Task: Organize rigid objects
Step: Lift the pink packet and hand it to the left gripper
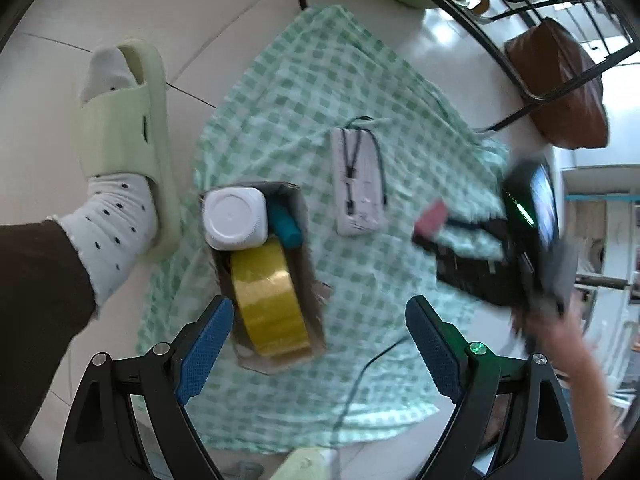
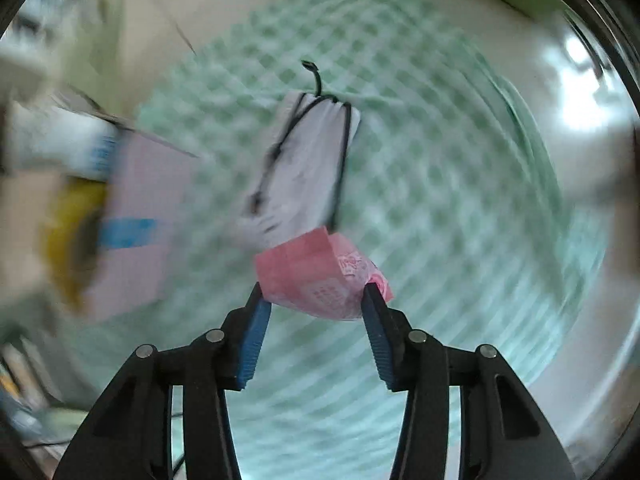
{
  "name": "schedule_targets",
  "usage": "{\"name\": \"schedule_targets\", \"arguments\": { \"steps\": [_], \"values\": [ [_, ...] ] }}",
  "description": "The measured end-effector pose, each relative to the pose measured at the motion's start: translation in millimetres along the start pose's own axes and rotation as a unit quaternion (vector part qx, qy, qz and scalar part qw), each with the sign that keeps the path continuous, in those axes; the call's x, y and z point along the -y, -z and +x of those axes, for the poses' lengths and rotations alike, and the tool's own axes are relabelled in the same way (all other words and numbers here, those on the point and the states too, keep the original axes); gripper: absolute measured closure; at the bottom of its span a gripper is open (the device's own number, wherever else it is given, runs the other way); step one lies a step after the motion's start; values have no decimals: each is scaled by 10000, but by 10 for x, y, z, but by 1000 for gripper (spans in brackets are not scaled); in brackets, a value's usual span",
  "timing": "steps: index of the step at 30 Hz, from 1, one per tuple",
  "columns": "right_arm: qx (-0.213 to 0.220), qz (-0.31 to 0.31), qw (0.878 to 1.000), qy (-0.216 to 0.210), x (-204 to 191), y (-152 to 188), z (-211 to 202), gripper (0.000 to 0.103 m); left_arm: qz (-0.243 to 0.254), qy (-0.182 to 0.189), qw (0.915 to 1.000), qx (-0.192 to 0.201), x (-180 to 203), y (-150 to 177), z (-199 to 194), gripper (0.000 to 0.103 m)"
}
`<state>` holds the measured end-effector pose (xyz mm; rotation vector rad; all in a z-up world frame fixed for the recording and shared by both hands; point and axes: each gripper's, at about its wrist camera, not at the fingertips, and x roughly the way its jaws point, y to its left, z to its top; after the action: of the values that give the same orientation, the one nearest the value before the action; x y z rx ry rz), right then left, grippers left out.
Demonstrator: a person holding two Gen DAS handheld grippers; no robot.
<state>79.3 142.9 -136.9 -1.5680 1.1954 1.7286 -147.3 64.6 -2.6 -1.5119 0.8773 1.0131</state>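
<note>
Right hand-held gripper [image 2: 316, 300] is gripping a pink packet [image 2: 316, 276] between half-closed jaws; beyond it a white power bank [image 2: 304, 168] is lying on checked cloth [image 2: 440, 200]; left hand-held gripper [image 1: 320, 344] is hanging wide open, empty, above a cardboard box [image 1: 304, 232]

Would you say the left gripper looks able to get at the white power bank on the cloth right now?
Probably yes. The left gripper has its jaws open and empty, and the power bank lies uncovered on the cloth ahead of it, beside the box, with nothing in between.
</note>
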Motion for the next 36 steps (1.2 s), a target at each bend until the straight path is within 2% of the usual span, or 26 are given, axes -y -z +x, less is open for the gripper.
{"name": "schedule_targets", "arguments": {
  "steps": [1, 2, 4, 5, 7, 9, 11, 13, 16, 19, 20, 21, 23, 24, 26, 30, 32, 34, 36],
  "values": [
    [272, 337, 9983, -392, -27, 222, -168, 55, -25, 96, 9999, -75, -11, 2, -21, 15],
    [410, 488, 9963, -575, -76, 359, -275, 55, -48, 214, 9996, -153, 3, 13, -39, 15],
    [215, 448, 9968, -624, -275, 495, -415, 55, 7, 588, 9980, -241, 29, 30, -81, 15],
    [343, 486, 9959, -685, -331, 536, -558, 55, 118, 719, 9969, -285, 75, 44, -106, 15],
    [845, 895, 9862, -1109, -400, 778, -847, 55, 586, 792, 9944, -382, 234, 98, -169, 15],
    [1032, 1028, 9815, -1244, -490, 906, -1014, 55, 1088, 811, 9896, -486, 373, 154, -206, 15],
    [1291, 1209, 9741, -1409, -593, 1047, -1117, 55, 1588, 979, 9802, -660, 514, 233, -224, 15],
    [1502, 1190, 9664, -1711, -744, 1114, -1212, 55, 1869, 1082, 9736, -738, 573, 282, -237, 15],
    [1702, 1148, 9648, -1642, -992, 1190, -1333, 55, 2266, 1038, 9653, -777, 627, 349, -277, 16],
    [2047, 1415, 9527, -1746, -1060, 1309, -1423, 55, 2501, 939, 9597, -875, 618, 419, -281, 33],
    [2104, 1467, 9508, -1735, -1084, 1329, -1437, 55, 2474, 1070, 9587, -907, 594, 421, -295, 39],
    [2173, 1530, 9486, -1718, -1118, 1360, -1444, 54, 2436, 1171, 9584, -916, 565, 414, -317, 45],
    [2233, 1667, 9454, -1689, -1158, 1406, -1451, 54, 2488, 1025, 9594, -843, 609, 420, -345, 75],
    [2259, 1733, 9443, -1652, -1178, 1420, -1450, 54, 2552, 978, 9591, -741, 592, 415, -378, 81],
    [2341, 1851, 9404, -1629, -1178, 1424, -1437, 54, 2617, 930, 9584, -651, 633, 476, -393, 84],
    [2613, 2133, 9325, -1287, -1238, 1401, -1457, 50, 2659, 866, 9598, -248, 630, 561, -504, 85],
    [2769, 2252, 9268, -1170, -1248, 1390, -1471, 49, 2363, 1184, 9644, -49, 528, 521, -600, 85],
    [2929, 2365, 9192, -1159, -1253, 1378, -1497, 48, 2175, 1447, 9652, 112, 430, 482, -696, 85],
    [3010, 2458, 9158, -1013, -1262, 1359, -1518, 45, 2175, 1501, 9639, 330, 379, 465, -813, 85]
  ]
}}
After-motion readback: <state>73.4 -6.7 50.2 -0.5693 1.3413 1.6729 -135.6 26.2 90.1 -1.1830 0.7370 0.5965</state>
